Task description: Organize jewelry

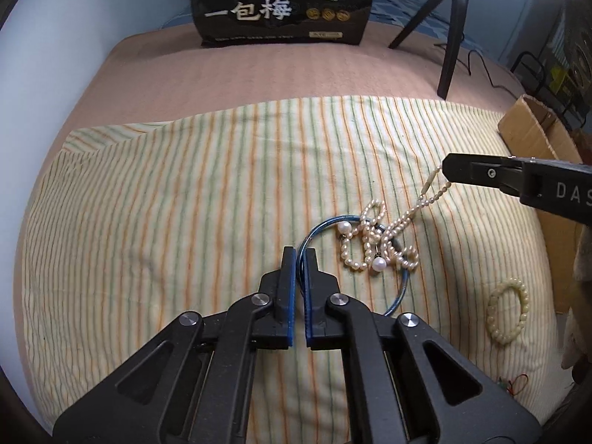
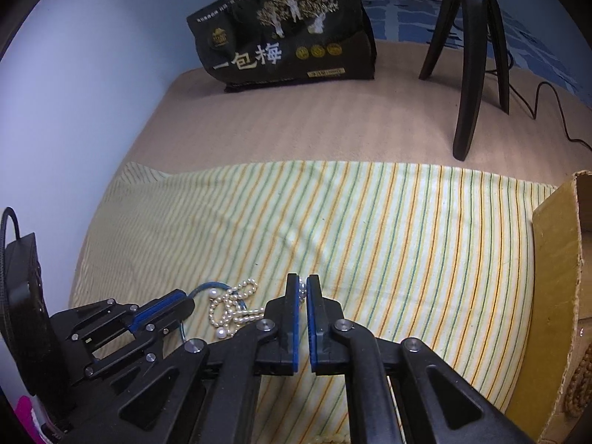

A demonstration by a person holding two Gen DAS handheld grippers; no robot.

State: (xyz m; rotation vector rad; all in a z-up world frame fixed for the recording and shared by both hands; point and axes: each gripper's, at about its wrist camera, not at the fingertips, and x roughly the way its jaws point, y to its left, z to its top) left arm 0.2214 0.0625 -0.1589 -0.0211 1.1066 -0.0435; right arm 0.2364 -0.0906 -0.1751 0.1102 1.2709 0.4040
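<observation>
A blue wire choker (image 1: 325,224) with two large pearls lies on the striped cloth (image 1: 185,192), tangled with a small-pearl necklace (image 1: 373,236). My left gripper (image 1: 301,253) is shut on the blue choker's left side. My right gripper (image 1: 446,170) comes in from the right, shut on the end of the pearl necklace, whose strand is pulled up taut. In the right wrist view my right gripper (image 2: 302,284) pinches the pearl strand (image 2: 302,288), and my left gripper (image 2: 187,301) holds the choker (image 2: 207,286) beside the pearl heap (image 2: 233,309).
A cream bead bracelet (image 1: 507,310) lies on the cloth at right. A cardboard box (image 1: 536,129) stands at the right edge, also in the right wrist view (image 2: 555,277). A black snack bag (image 1: 281,3) and a tripod (image 1: 451,37) stand behind.
</observation>
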